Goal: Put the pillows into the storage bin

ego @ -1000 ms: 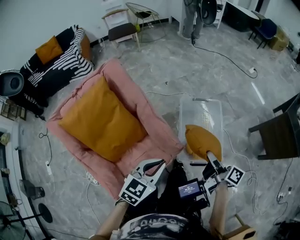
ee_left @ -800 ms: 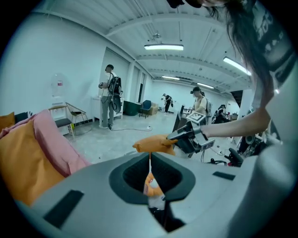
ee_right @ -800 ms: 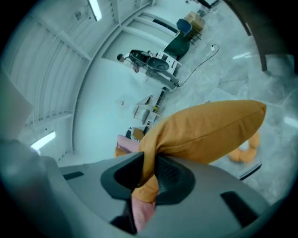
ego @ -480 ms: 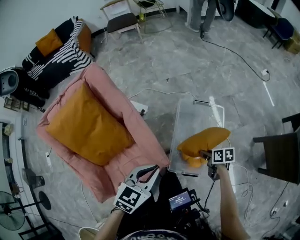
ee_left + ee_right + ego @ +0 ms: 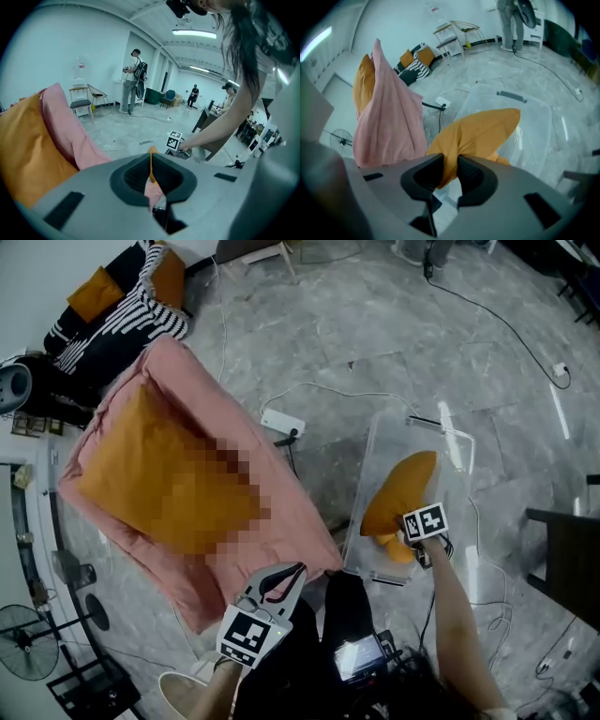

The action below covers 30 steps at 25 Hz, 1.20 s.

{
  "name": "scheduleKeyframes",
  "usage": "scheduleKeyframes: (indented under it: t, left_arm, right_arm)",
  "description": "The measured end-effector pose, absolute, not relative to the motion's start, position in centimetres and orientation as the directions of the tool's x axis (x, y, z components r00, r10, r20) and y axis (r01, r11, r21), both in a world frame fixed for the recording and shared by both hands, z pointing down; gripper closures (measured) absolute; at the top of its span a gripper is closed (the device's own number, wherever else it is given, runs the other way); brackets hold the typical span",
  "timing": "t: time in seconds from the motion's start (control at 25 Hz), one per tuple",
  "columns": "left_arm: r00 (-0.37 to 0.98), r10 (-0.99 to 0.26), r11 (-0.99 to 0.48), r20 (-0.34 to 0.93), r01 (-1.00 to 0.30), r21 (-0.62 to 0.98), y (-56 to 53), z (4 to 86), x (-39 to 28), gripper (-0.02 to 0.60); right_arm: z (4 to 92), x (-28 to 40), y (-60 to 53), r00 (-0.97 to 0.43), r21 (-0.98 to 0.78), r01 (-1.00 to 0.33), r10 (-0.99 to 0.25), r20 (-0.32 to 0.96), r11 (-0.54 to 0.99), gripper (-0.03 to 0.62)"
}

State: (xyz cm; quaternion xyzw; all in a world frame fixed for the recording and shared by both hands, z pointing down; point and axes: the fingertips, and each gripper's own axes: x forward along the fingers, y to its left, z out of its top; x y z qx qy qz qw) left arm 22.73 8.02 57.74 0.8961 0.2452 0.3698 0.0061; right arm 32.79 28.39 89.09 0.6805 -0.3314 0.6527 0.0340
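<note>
A clear storage bin stands on the grey floor right of centre. A small orange pillow lies tilted inside it, and my right gripper is shut on its near corner. In the right gripper view the orange fabric is pinched between the pads, with the bin behind it. A large orange pillow rests on a big pink cushion at the left. My left gripper hovers near the cushion's near corner, shut and holding nothing. In its own view the left gripper shows only a thin slit.
A white power strip and cables lie between the cushion and the bin. A dark chair stands to the right. A striped blanket pile with another orange pillow sits at the far left. People stand farther off.
My right gripper has carried the small orange pillow forward, from the bin's near end to deeper inside it. The head view has shifted. The left gripper has stayed shut near the cushion.
</note>
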Motion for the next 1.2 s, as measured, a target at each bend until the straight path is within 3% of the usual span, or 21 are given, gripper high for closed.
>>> scheduleKeyframes:
  t: [0.12, 0.28, 0.6, 0.88, 1.2]
  left_arm:
    - [0.604, 0.421, -0.893, 0.677, 0.407, 0.192, 7.3, 58.7, 22.4, 0.563]
    - [0.604, 0.401, -0.905, 0.689, 0.376, 0.197, 7.1, 58.9, 21.8, 0.563]
    - [0.661, 0.410, -0.904, 0.628, 0.384, 0.185, 8.5, 55.7, 22.3, 0.563]
    - [0.721, 0.382, -0.912, 0.578, 0.396, 0.109, 7.2, 51.9, 21.2, 0.563]
    - [0.828, 0.170, -0.985, 0.534, 0.162, 0.062, -0.8, 48.9, 18.4, 0.563]
  right_arm:
    - [91.6, 32.8, 28.7, -0.052, -0.268, -0.577, -0.292, 0.955, -0.772, 0.457]
    - [90.8, 32.3, 27.6, -0.052, -0.296, -0.614, -0.338, 0.940, -0.731, 0.382]
    - [82.4, 31.9, 25.4, 0.019, -0.360, -0.684, -0.509, 0.861, -0.634, 0.377]
    - [73.1, 31.3, 23.6, 0.127, -0.290, -0.769, -0.581, 0.804, -0.570, 0.376]
    - [62.7, 33.4, 17.6, 0.176, -0.200, -0.878, -0.682, 0.709, -0.435, 0.376]
